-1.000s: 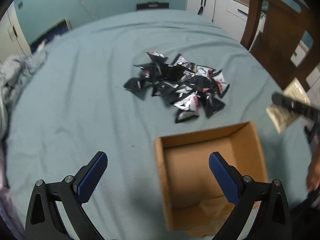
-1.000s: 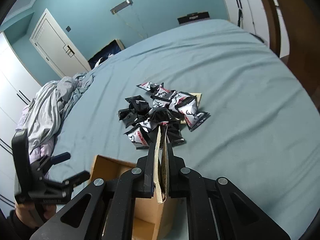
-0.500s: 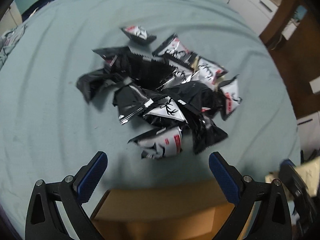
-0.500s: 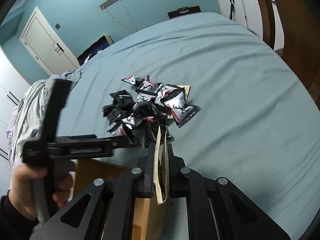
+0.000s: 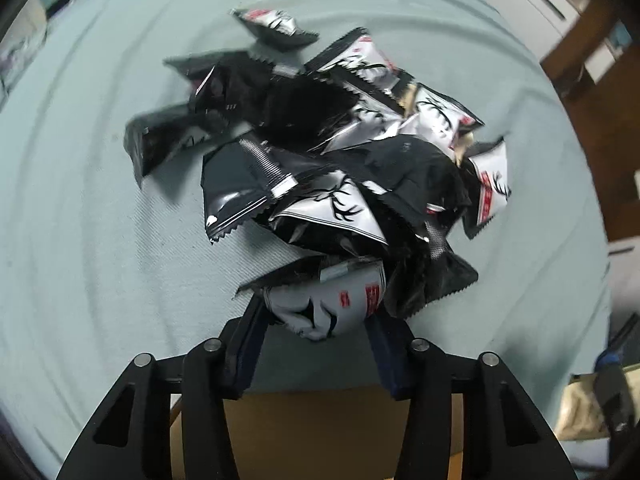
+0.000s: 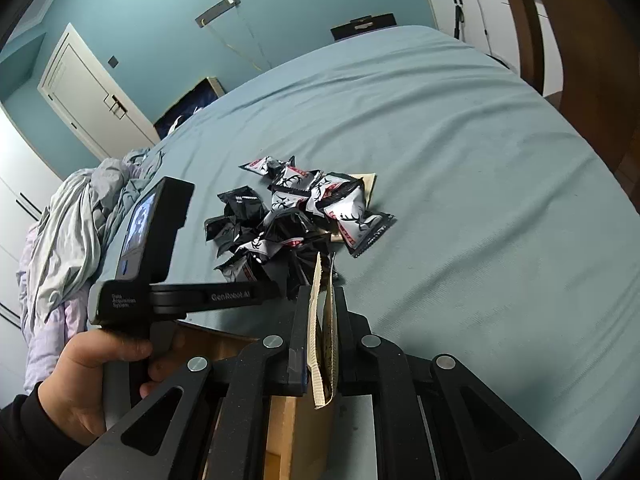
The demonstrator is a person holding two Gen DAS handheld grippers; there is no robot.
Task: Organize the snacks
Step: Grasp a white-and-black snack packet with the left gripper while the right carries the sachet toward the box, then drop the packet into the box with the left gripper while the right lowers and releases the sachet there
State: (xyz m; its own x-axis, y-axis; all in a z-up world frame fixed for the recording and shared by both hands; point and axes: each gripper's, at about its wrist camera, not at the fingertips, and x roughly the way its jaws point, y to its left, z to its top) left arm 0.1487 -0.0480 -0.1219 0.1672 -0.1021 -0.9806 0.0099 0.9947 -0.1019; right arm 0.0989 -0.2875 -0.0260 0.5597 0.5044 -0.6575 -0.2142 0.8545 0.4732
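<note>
Loads of black and silver snack packets (image 5: 320, 140) piled mid-bed, each with an antler drawing and a red label too blurry to read.

Only readable writing is "GenRobot.AI" and "Data Acquisition System" on my left tongs (image 5: 316, 320), seen from the right camera with my hand (image 6: 92, 384) round the handle. Those tongs are closing on the nearest white packet (image 5: 332, 300) at the pile's edge, pads already squashing its sides. My right tongs (image 6: 320, 320) are clamped tight on the cardboard box (image 6: 288, 432) flap, which blocks part of the pile. Crumpled grey bedding (image 6: 72, 232) sits off left on the blue sheet (image 6: 480, 200).
</note>
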